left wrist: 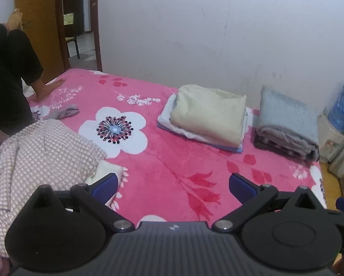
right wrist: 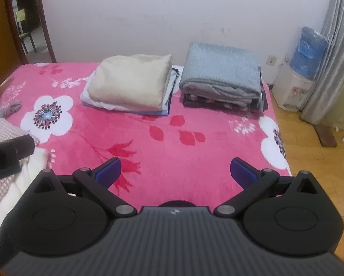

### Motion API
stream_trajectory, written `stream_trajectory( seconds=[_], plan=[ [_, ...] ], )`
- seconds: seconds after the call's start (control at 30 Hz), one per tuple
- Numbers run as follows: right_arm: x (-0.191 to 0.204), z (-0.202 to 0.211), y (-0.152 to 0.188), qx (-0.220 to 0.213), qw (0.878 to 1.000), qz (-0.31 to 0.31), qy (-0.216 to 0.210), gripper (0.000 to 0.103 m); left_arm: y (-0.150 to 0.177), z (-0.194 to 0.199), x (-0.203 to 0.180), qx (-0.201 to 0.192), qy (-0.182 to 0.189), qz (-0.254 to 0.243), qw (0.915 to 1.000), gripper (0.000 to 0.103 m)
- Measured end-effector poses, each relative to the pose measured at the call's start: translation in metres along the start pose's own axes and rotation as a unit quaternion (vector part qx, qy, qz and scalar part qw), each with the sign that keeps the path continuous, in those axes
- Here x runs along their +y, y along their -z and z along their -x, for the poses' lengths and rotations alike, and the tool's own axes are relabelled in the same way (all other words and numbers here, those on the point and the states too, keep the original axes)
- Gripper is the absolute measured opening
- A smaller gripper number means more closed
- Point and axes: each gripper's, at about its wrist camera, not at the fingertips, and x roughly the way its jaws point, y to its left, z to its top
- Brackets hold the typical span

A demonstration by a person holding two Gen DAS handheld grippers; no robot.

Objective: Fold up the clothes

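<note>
Both the left gripper [left wrist: 173,185] and right gripper [right wrist: 175,170] hover spread wide, empty, over the pink floral blanket [left wrist: 172,161]; the crumpled pink-and-white checked cotton garment [left wrist: 40,151] at left looks light and floppy—pinch a hem corner.

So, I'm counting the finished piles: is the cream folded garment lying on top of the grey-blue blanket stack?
No. The cream folded garment tops its own pile of white and blue pieces, beside the grey-blue blanket stack.
</note>
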Motion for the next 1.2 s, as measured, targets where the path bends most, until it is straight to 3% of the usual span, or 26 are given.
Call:
stream_trajectory(
  seconds=[0.27, 1.2],
  plan=[
    [0.004, -0.005, 0.002, -0.001, 1.000, 0.017, 0.019, 0.101, 0.001, -0.004, -0.006, 0.002, -0.008, -0.008, 0.9999, 0.103],
    [0.001, -0.012, 0.005, 0.019, 1.000, 0.012, 0.020, 0.101, 0.004, -0.009, -0.015, 0.002, -0.016, -0.023, 0.9996, 0.103]
  ],
)
